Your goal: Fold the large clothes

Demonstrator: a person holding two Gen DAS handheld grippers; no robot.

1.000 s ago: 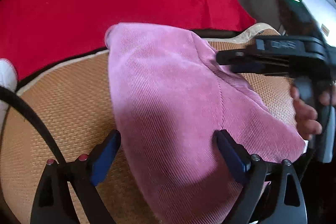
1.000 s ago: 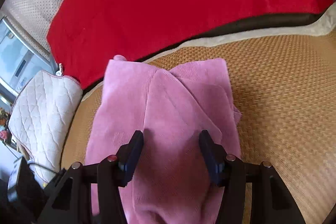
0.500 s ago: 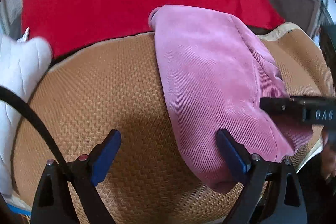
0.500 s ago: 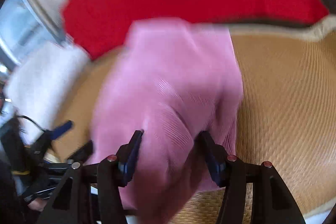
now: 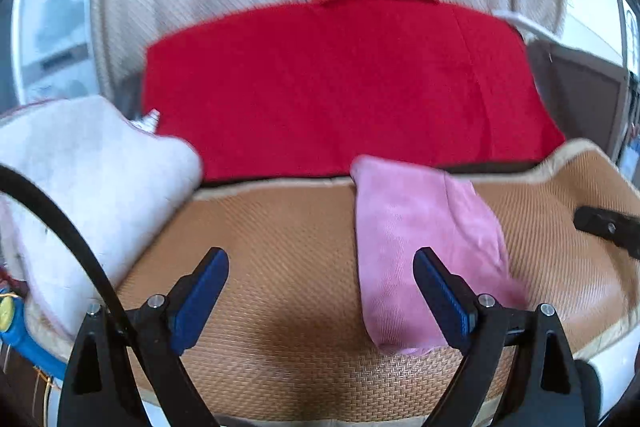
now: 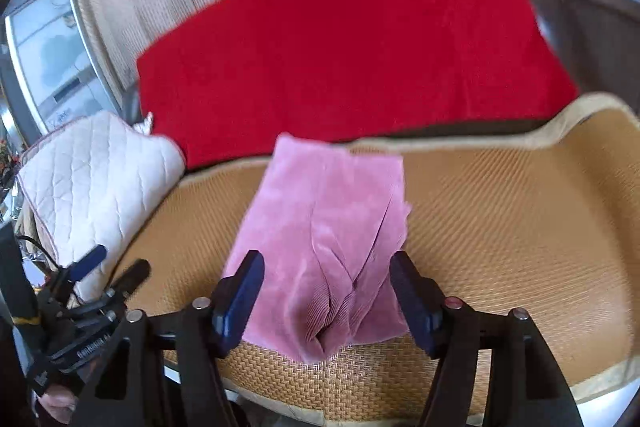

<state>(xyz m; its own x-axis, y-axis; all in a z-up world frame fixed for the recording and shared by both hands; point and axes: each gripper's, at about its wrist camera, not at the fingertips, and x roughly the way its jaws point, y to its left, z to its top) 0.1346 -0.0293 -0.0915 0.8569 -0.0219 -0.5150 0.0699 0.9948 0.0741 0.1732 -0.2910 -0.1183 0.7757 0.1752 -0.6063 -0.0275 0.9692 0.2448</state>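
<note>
Right wrist view shows the pink garment [image 6: 324, 227] folded into a narrow strip on the woven mat [image 6: 500, 227], its near end bunched between the wide-open, empty right tool [image 6: 326, 291]. The left tool [image 5: 320, 291] gapes empty beside it, probably freed for smoothing.

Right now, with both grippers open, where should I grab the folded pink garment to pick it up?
Probably the near end of the pink garment, where it bunches into raised creases. The right gripper already straddles that end, so come in low from the near side across the woven mat; its far end lies flat, offering little to pinch.
</note>
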